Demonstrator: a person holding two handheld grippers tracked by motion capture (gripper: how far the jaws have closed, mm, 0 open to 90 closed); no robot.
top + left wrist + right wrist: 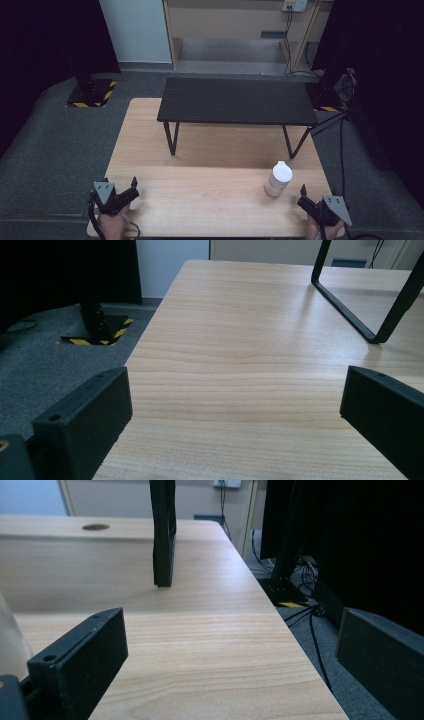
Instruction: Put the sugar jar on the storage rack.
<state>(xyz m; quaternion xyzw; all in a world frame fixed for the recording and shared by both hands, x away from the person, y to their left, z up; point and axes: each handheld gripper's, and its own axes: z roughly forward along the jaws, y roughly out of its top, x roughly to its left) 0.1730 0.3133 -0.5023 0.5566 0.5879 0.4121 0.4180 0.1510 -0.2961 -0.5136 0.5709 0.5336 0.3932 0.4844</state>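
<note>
Right gripper (311, 196) jaws wide, white bottle (278, 179) just beside it, left gripper (126, 192) wide, well apart

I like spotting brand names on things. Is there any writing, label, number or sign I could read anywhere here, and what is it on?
No readable text anywhere.
White bottle: no label visible from above.
Black shelf: plain top, no writing.
Wall outlet: any marking is too small to make out.
Yellow-and-black hazard stripes on the stand base: a warning pattern, no words.
Left gripper and right gripper: no marking visible.
</note>
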